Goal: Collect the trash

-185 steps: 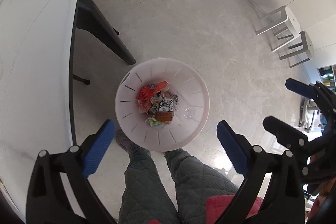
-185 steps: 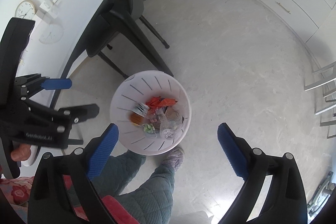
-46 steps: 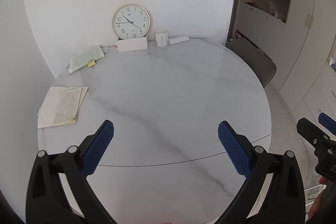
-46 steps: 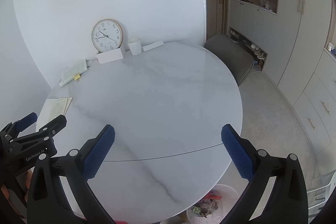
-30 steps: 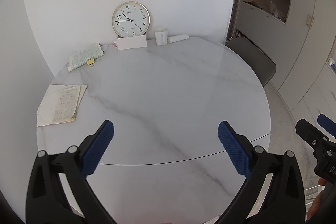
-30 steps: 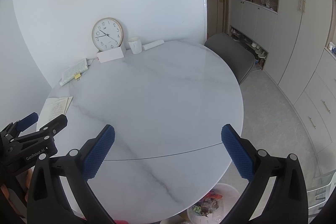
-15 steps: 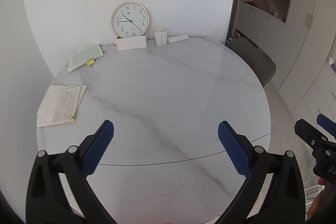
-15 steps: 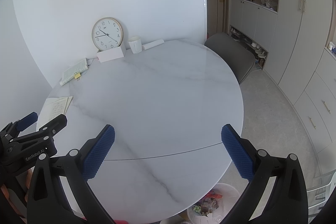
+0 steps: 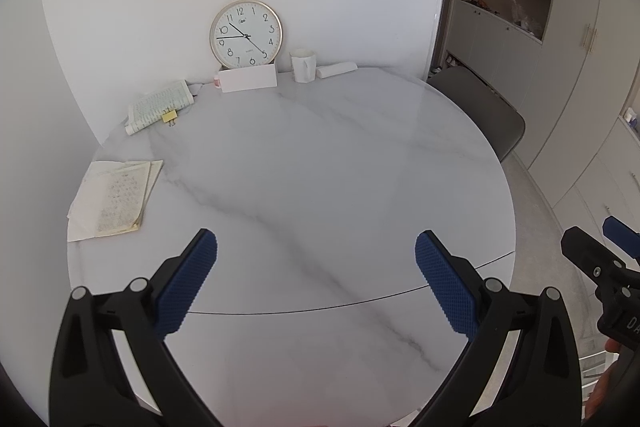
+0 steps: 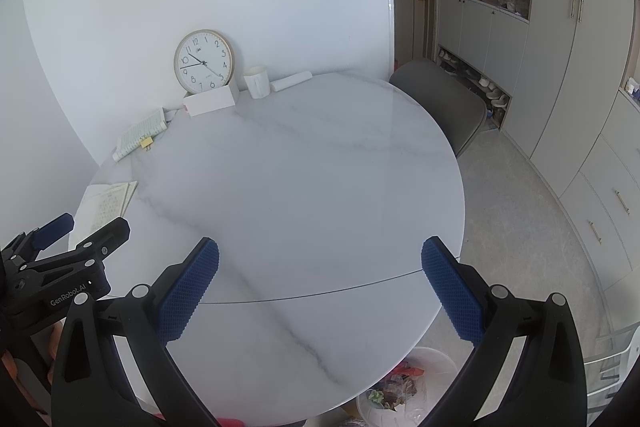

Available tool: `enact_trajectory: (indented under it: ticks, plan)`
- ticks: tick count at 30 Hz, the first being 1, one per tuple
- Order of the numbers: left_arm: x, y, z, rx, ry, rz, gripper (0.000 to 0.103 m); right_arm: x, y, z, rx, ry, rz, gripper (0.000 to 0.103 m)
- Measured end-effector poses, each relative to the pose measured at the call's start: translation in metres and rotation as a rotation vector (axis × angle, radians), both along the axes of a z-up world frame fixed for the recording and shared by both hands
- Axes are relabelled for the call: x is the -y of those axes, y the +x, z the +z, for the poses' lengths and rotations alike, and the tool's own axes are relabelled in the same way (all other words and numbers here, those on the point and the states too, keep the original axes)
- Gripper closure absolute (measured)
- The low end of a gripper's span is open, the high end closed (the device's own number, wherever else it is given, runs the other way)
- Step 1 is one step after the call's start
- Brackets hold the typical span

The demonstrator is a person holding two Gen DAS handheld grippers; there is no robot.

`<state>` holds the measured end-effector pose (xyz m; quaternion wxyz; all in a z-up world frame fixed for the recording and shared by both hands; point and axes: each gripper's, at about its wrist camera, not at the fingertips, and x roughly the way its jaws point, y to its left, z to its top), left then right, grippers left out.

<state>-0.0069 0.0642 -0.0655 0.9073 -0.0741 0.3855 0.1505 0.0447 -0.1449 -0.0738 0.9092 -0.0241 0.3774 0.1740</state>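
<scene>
Since the look down into the slotted white plastic bin (image 10: 404, 393), both claws, left claw (image 9: 316, 283) and right claw (image 10: 320, 287), are now hovering spread and empty above the round white marble bench (image 9: 320, 155). The trash in the bin beside it looks light and crinkly; pinching a wrapper's edge should do.

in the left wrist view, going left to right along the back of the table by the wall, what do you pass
clipped booklet → white card box with the clock behind it → white mug → white roll → grey chair past the table edge.
</scene>
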Motion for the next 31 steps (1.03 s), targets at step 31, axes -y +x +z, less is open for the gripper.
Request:
enact_trajectory:
  ticks: [31]
  plan:
    - [-0.001, 0.013, -0.006, -0.009, 0.011, -0.012, 0.008, -0.004, 0.010, -0.011, -0.026, -0.001, 0.010, 0.002]
